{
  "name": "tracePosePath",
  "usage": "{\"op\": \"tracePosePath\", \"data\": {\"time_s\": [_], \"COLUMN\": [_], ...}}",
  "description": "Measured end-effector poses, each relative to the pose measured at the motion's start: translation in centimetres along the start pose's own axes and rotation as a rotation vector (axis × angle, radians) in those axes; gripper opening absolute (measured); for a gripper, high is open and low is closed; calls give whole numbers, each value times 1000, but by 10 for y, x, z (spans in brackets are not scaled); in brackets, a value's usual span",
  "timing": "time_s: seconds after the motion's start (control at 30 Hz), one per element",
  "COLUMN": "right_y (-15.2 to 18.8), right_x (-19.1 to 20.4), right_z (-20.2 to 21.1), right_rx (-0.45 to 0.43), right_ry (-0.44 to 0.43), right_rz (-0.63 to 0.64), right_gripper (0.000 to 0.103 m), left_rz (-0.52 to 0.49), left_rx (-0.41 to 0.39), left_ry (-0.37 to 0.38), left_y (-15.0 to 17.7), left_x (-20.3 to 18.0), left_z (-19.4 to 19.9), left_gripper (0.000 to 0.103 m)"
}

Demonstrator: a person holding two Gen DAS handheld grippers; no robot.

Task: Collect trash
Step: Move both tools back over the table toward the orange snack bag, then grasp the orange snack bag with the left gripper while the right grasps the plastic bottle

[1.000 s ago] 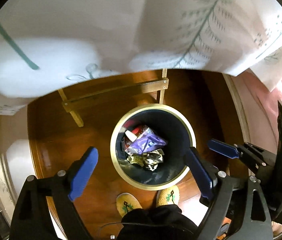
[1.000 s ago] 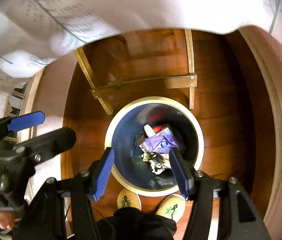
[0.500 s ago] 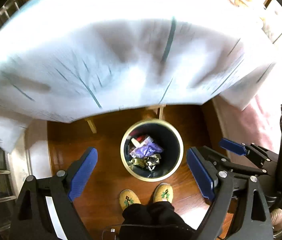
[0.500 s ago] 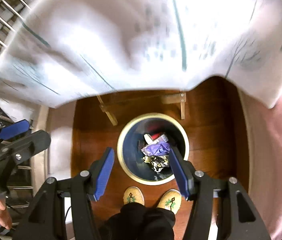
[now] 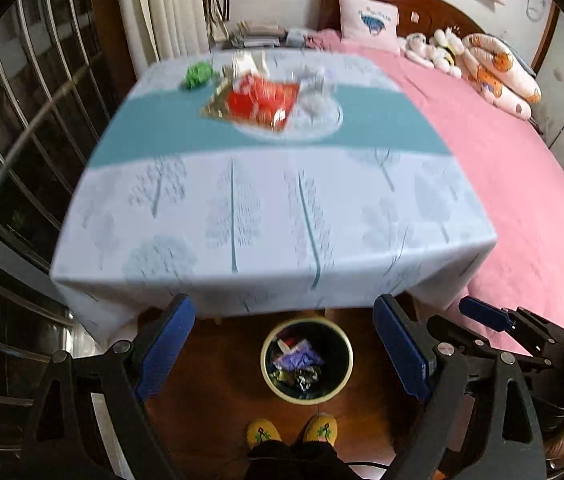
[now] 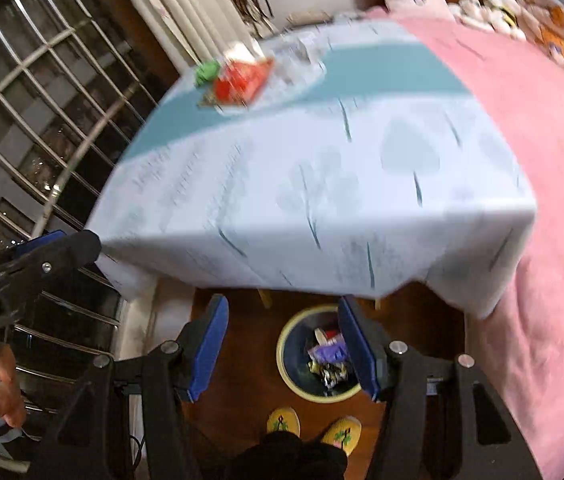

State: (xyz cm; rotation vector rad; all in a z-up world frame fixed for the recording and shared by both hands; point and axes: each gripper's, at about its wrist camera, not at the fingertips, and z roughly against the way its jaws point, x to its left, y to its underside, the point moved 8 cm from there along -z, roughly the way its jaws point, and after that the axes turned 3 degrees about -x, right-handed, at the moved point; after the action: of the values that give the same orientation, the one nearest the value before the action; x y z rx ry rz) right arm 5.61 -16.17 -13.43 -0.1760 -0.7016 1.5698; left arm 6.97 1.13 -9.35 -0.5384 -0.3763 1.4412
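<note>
- Left gripper (image 5: 284, 346): blue pads spread wide, nothing between them, tilted down over the near table edge.
- Right gripper (image 6: 282, 346): pads apart at a middling gap, likewise empty; seemingly both freed for the next pick.
- Waste bin (image 5: 307, 394): on the wooden floor under the near edge of the table, just ahead of yellow slippers (image 5: 292, 432); probably parked there so table litter can be dropped straight down.
- Inside the bin: a purple wrapper (image 5: 300, 358) atop crumpled foil and other scraps.
- Trash left to collect, by the look of it: a red packet (image 5: 262, 102) over gold foil on a clear glass plate (image 5: 322, 118), a green crumpled scrap (image 5: 198, 74) beside it, all at the far side of the tree-print tablecloth (image 5: 266, 216), well apart from both claws.
- Pink bedspread (image 5: 502, 168) alongside the table, at the right in both views.
- Readable writing: "Robot.AI" on the left gripper's body in the right wrist view; packet print blurred, cannot tell.
</note>
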Motion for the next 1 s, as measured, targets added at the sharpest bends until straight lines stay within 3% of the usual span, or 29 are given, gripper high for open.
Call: {"op": "tracePosePath", "data": {"time_s": [0.3, 0.53, 0.77, 1.0], "right_y": [-81, -146, -196, -242], "right_x": [26, 31, 21, 15], "right_z": [32, 29, -11, -74], "right_rx": [-109, -165, -143, -93], "right_ry": [-58, -48, -13, 12], "right_rz": [94, 134, 94, 18], "right_gripper": [57, 57, 57, 57], "left_rz": [1, 56, 107, 50], "left_rx": [-97, -141, -102, 30], "left_ry": [-31, -50, 2, 109], "left_y": [-69, -119, -168, -219], "left_x": [-4, 22, 61, 86], "left_z": [48, 51, 6, -85], "left_gripper": [90, 90, 90, 90]}}
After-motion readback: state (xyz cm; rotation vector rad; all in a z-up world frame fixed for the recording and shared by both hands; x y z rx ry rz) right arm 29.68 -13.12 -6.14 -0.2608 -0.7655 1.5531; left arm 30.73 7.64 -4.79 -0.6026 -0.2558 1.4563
